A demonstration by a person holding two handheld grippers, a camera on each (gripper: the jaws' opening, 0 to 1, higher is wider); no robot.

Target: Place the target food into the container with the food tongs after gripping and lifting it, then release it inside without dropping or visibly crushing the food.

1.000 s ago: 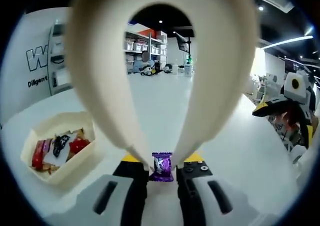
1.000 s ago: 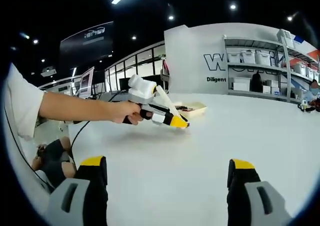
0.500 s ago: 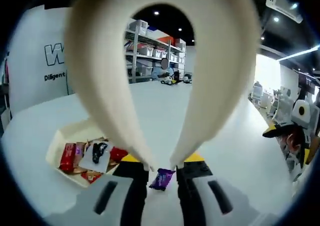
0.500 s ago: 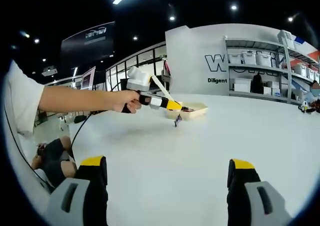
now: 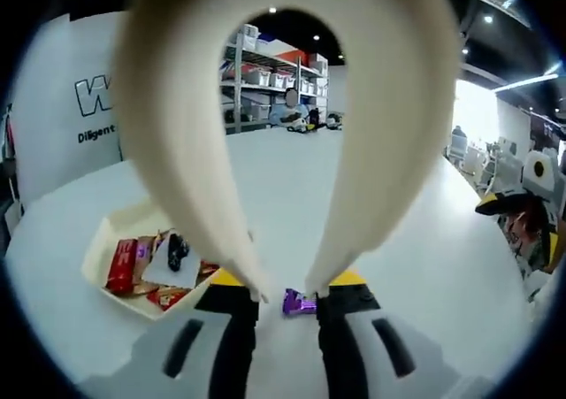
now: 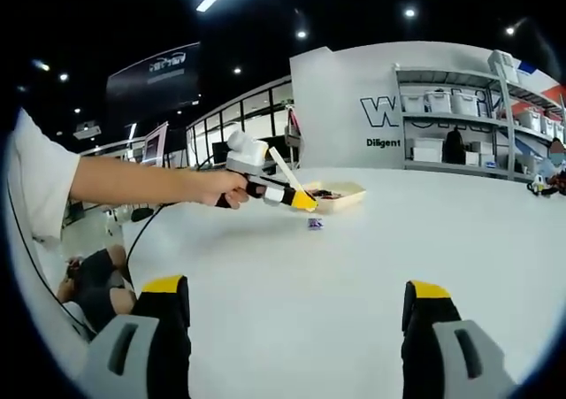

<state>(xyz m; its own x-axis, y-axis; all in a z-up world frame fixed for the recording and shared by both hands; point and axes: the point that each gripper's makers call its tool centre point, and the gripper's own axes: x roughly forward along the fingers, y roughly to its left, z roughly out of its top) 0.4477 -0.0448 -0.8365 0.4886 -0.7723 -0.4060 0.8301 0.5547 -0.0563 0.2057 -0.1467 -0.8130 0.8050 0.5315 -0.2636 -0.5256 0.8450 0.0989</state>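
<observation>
In the left gripper view, the left gripper [image 5: 287, 300] holds cream food tongs [image 5: 292, 107], whose tips stand slightly parted with nothing between them. The purple wrapped candy [image 5: 299, 303] lies on the white desk [image 5: 416, 257] just beyond those tips, between the fingers [image 5: 232, 328], its long axis running across the view. Left of the candy and a little farther off sits the cream container [image 5: 102, 240], already holding wrappers. The right gripper [image 6: 287, 315] hangs well apart from the candy [image 6: 314, 224], spread wide and empty, so the left is nearer for regripping.
</observation>
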